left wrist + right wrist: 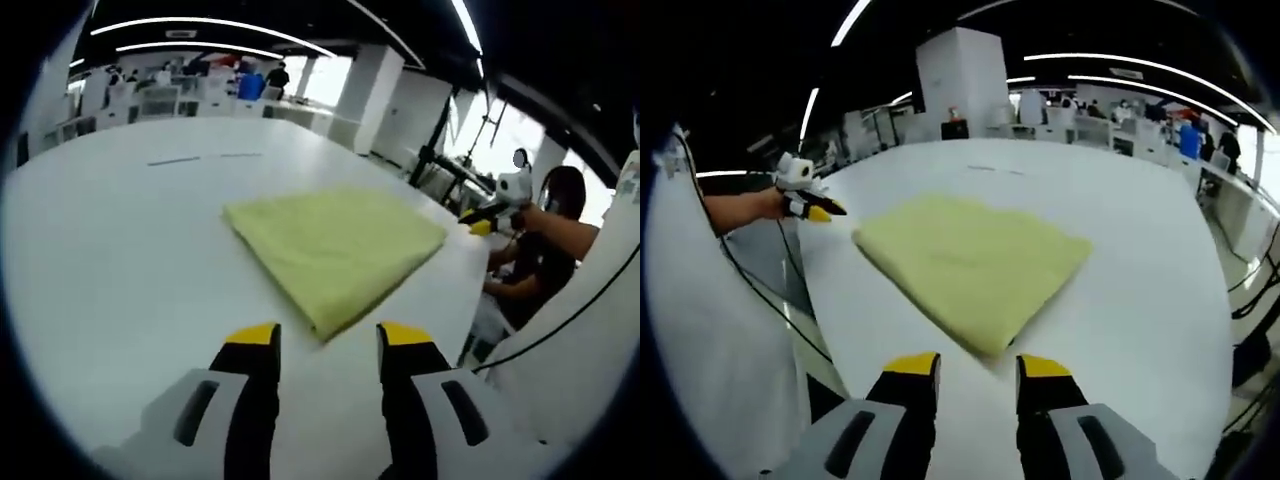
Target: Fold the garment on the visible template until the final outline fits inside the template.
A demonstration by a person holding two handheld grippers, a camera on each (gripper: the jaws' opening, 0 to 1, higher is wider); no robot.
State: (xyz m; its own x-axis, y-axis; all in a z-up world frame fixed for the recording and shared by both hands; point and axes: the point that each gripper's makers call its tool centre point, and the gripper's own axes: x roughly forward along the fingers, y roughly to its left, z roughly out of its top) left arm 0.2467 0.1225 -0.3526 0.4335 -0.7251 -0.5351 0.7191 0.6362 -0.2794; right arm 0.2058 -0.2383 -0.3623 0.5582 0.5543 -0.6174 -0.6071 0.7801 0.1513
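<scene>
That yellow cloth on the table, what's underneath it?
The yellow cloth lies folded flat on the white table. Bare tabletop shows all around it; whatever sits beneath, such as a marked template, is covered and cannot be seen.

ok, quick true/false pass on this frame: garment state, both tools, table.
1. The yellow-green garment lies folded flat on the white table. True.
2. The left tool is clamped on a corner of the garment. False: its jaws stand apart with nothing between them, just short of the nearest corner.
3. The right tool is open and holds nothing. True.
4. The garment hangs over the table edge. False: it rests wholly on the tabletop.
5. In the left gripper view, a person's hand holds a tool beyond the table's far edge. True.
</scene>
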